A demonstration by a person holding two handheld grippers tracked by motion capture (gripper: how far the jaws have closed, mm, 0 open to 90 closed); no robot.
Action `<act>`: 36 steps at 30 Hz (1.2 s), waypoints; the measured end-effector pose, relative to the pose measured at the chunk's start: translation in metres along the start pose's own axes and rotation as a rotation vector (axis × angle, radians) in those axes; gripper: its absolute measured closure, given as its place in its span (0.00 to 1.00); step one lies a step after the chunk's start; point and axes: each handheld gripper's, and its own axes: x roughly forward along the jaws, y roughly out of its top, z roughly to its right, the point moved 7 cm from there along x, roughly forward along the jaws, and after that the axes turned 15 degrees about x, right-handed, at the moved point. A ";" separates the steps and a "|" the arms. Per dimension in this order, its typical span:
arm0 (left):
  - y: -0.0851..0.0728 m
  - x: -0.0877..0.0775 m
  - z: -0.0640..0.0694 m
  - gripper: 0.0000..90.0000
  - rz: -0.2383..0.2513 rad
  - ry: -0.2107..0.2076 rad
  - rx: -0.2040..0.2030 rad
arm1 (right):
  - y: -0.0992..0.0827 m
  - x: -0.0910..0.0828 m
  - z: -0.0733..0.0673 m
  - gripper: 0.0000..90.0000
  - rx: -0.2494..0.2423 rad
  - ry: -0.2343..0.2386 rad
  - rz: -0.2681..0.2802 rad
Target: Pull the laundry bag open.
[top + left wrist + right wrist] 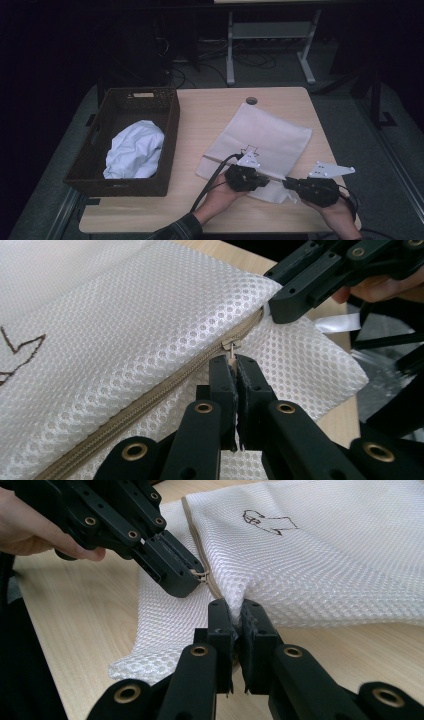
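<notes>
A white mesh laundry bag (260, 142) lies flat on the wooden worktop (200, 125), to the right of a dark wicker basket (125, 142) that holds a bundle of pale cloth (135, 150). Both grippers work at the bag's near edge, where a tan zipper (150, 397) runs along it. The left gripper (235, 362) has its jaws pressed together on the small metal zipper pull (231, 346), while the right gripper (235, 610) is clamped on a pinch of mesh at the end of the zipper, just beside the left one. The step in hand looks like setting up to run the zipper: one gripper anchors the fabric, the other holds the pull. The next move would call for drawing the pull steadily along the zipper line while the right gripper keeps the mesh taut, without letting the thin tab slip free. A dark line-drawn emblem (267, 521) marks the bag's top face; no readable writing or brand can be made out.
</notes>
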 end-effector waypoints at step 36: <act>-0.022 -0.015 -0.021 0.97 -0.049 0.046 -0.054 | -0.002 -0.010 0.009 0.93 -0.015 -0.043 0.012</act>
